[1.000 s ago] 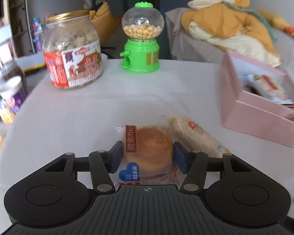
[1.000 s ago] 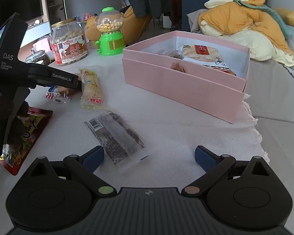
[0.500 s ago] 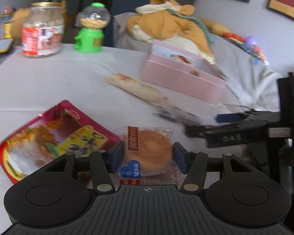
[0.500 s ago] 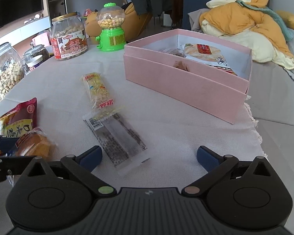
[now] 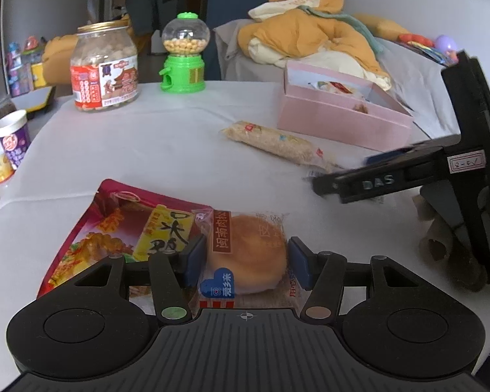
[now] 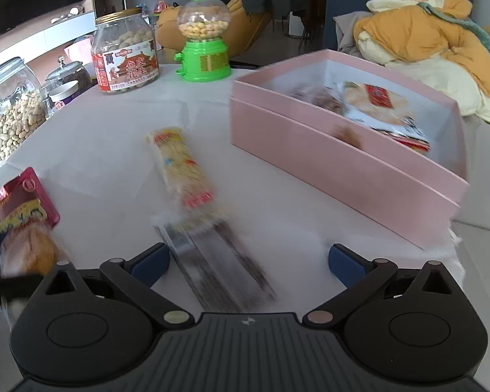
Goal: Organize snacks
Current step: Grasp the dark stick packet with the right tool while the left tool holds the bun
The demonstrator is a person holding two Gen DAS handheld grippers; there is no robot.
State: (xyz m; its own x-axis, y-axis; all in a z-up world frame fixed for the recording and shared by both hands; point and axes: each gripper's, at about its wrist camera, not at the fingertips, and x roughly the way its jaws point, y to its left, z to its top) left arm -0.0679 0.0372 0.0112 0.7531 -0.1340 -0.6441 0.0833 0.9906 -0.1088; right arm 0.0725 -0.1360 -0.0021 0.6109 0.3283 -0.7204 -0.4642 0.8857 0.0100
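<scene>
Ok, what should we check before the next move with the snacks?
1. Left hand-held gripper shut on the wrapped bun: ok.
2. Right hand-held gripper closing, with the dark packet between its pads, not yet pressed: ok.
3. Pink box open, with room inside: ok.
4. Long yellow snack bar on the table, apart from the box: ok.
5. Red snack bag not caught in the left grip: cannot tell.
</scene>
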